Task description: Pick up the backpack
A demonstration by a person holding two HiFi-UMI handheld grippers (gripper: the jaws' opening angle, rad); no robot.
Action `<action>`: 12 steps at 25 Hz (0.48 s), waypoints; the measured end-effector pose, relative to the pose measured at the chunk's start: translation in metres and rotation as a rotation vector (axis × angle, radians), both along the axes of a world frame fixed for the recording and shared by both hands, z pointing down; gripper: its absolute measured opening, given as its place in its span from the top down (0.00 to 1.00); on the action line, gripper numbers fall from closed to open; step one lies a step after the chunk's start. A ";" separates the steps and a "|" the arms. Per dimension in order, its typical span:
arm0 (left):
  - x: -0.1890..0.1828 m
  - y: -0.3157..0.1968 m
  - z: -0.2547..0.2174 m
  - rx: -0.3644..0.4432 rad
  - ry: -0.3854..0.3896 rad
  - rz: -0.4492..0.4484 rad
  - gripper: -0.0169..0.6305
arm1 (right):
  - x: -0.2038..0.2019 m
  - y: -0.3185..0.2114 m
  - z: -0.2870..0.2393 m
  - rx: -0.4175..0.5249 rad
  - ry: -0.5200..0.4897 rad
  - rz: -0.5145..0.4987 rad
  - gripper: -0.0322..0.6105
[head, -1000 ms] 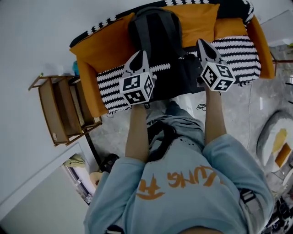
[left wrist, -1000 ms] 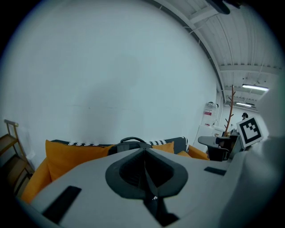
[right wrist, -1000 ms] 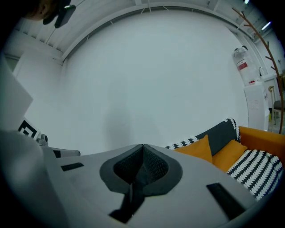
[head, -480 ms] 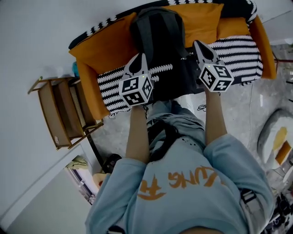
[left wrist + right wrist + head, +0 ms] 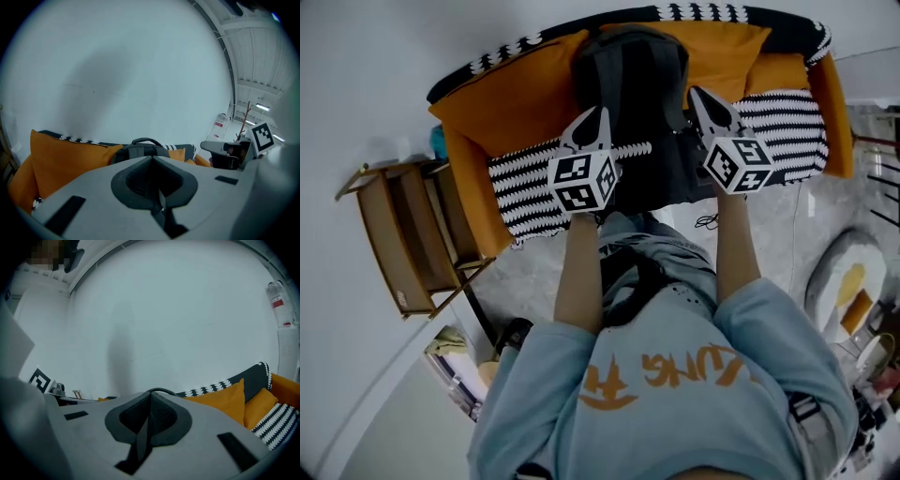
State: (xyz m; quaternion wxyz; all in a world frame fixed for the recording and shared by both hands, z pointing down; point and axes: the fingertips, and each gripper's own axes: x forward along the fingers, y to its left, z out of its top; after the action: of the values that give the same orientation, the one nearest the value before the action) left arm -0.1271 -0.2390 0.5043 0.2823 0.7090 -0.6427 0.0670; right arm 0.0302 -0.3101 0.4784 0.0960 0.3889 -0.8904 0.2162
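Observation:
A dark grey and black backpack stands upright on an orange sofa, leaning on the back cushions; its top handle shows in the left gripper view. My left gripper hovers at the backpack's left side, jaws shut and empty. On the backpack's right side my right gripper is likewise shut with nothing in it. In the right gripper view only the handle's curve peeks over the closed jaws.
A black-and-white striped throw covers the sofa seat. A wooden side rack stands left of the sofa. The person's legs are right against the sofa front. Objects and a round mat lie on the floor at right.
Both grippers have moved forward toward the backpack and a little lower, staying shut. The view has shifted slightly, with the sofa sitting lower in the picture.

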 end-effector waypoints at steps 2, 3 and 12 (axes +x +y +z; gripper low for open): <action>-0.008 -0.007 0.010 -0.009 0.026 0.001 0.94 | -0.013 -0.003 0.004 -0.004 0.023 -0.017 0.95; -0.011 -0.010 0.015 -0.016 0.039 -0.001 0.94 | -0.017 -0.003 0.006 -0.008 0.032 -0.022 0.95; -0.014 -0.025 0.046 -0.077 0.085 0.008 0.94 | -0.024 -0.021 0.038 -0.077 0.052 -0.061 0.95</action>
State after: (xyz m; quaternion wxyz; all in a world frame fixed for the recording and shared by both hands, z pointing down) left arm -0.1406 -0.2638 0.5498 0.3359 0.7025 -0.6243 0.0627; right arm 0.0064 -0.3315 0.5162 0.1404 0.3629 -0.8902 0.2371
